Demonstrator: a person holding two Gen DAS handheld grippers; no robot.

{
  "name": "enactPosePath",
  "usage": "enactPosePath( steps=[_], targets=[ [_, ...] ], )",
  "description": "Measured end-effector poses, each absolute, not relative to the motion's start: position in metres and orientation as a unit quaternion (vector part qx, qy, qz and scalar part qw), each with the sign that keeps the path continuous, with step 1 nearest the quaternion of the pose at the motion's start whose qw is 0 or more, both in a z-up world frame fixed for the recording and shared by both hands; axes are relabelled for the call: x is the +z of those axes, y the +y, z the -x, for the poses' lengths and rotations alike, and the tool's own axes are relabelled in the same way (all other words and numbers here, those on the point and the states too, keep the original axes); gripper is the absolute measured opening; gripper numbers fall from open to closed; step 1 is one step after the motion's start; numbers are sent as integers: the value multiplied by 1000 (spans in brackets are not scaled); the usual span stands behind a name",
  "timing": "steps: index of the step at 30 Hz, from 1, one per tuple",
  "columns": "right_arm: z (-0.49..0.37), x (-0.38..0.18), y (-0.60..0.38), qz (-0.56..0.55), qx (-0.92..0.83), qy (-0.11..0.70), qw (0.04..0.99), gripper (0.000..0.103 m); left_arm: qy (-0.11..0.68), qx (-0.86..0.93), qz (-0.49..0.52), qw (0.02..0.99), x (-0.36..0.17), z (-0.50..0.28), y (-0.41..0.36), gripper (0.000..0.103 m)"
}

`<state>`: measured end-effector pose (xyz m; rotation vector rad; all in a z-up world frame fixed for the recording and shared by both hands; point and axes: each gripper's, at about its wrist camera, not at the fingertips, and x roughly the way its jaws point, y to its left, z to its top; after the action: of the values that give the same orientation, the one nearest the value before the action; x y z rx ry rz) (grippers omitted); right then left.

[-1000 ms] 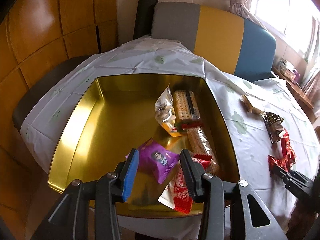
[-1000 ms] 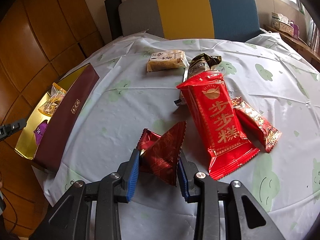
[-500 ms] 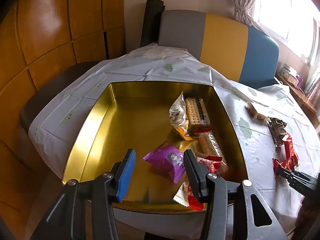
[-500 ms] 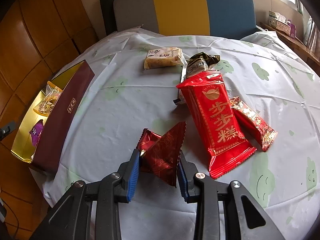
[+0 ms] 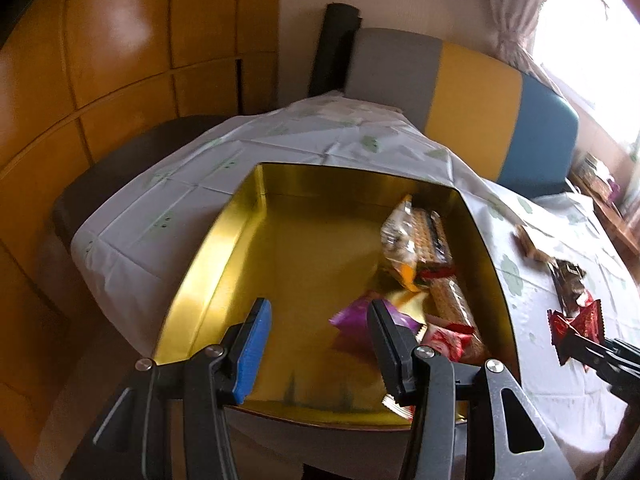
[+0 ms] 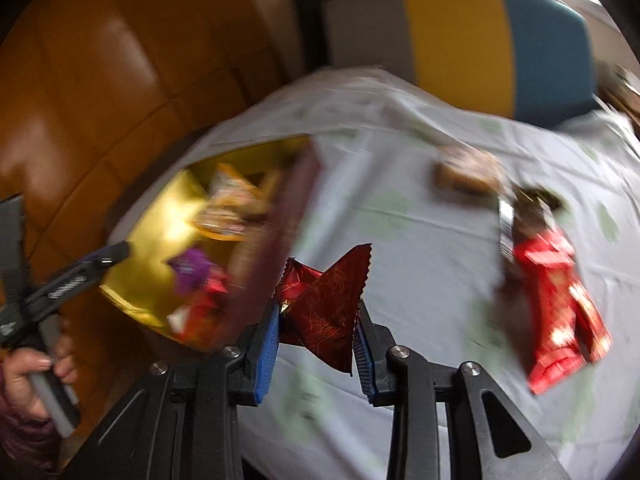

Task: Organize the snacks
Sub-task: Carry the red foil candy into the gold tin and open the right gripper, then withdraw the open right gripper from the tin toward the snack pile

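Note:
A gold tin (image 5: 208,248) holds a purple packet (image 5: 352,320), cracker packs (image 5: 434,236) and red-white wrappers (image 5: 444,340). My left gripper (image 5: 318,312) hangs open over the tin's near side, with nothing between its fingers. My right gripper (image 6: 317,314) is shut on a dark red triangular packet (image 6: 328,296), held above the tablecloth just right of the tin (image 6: 160,216). That packet (image 5: 576,322) also shows at the right edge of the left wrist view. The right wrist view is blurred by motion.
A long red packet (image 6: 556,308), a brown wrapper (image 6: 536,200) and a tan biscuit pack (image 6: 468,170) lie on the white tablecloth (image 6: 420,264). A grey, yellow and blue chair back (image 5: 472,92) stands behind the table. A hand (image 6: 36,364) holds the left gripper's handle.
The left jaws spread wider and the gripper drew back from the purple packet. The right gripper lifted the dark red packet off the cloth and swung it left toward the tin.

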<state>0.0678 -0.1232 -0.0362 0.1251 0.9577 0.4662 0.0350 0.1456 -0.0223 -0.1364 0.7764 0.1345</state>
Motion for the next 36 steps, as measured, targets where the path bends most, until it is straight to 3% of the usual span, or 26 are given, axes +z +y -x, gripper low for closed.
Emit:
enactPosePath(
  steps=[8,14,19,36],
  targets=[
    [-80,-29,-30,-42,332,460,823,35,378,90,81,918,-25,-33,166,51],
    [-78,-75,30,30,352,517,780,37,385,91,84,915,-30,-32,171,51],
    [-71,-74,28,21,359,515,778,44,389,91,87,912,-34,-32,172,51],
    [-54,-44,-27,-29,302,466,831,44,383,70,58,919,-24,-27,150,51]
  ],
)
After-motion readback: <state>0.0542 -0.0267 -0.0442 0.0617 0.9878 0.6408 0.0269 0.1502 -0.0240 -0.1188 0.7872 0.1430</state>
